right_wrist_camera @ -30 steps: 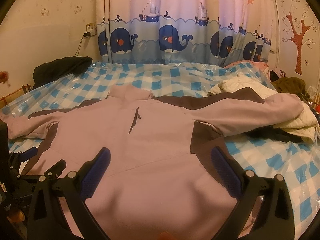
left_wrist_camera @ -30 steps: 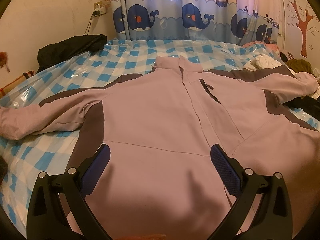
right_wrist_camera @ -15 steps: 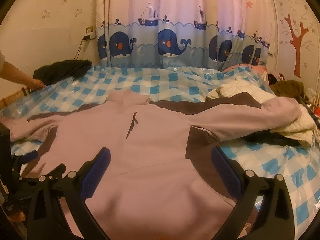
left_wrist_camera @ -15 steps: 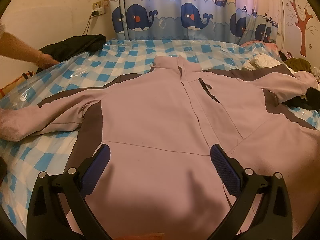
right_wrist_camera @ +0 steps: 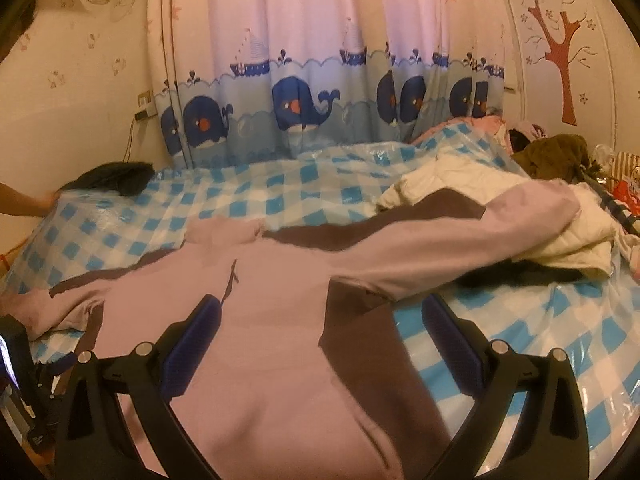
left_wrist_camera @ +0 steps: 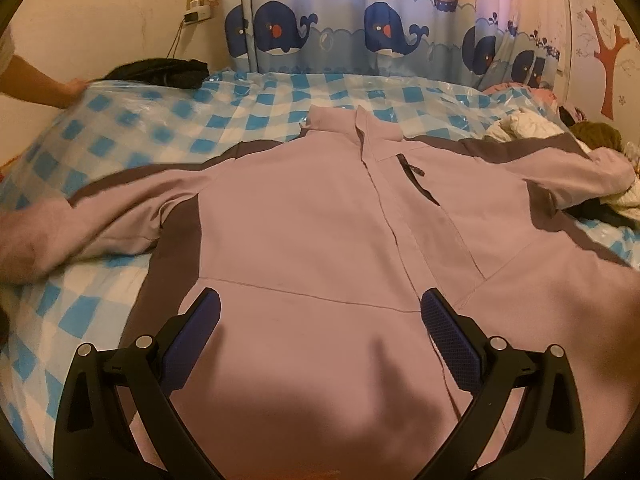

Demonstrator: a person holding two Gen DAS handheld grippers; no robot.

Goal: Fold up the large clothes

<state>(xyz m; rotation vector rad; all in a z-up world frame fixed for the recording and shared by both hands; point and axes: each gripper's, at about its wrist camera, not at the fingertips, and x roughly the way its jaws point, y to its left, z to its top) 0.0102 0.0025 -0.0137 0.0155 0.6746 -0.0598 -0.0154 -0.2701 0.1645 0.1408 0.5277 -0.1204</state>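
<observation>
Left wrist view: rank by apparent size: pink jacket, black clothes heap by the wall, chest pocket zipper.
1. Pink jacket, filling most of the view.
2. Black clothes heap; it lies farther away, so its true size is unsure.
3. Chest pocket zipper.

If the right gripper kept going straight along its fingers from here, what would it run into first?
Most likely the pink jacket: the open right gripper points at its side panel, near the dark armpit patch, with nothing between the fingers and the cloth. Depth is hard to judge through the fisheye; the checkered bed cover lies just right of that line.
</observation>
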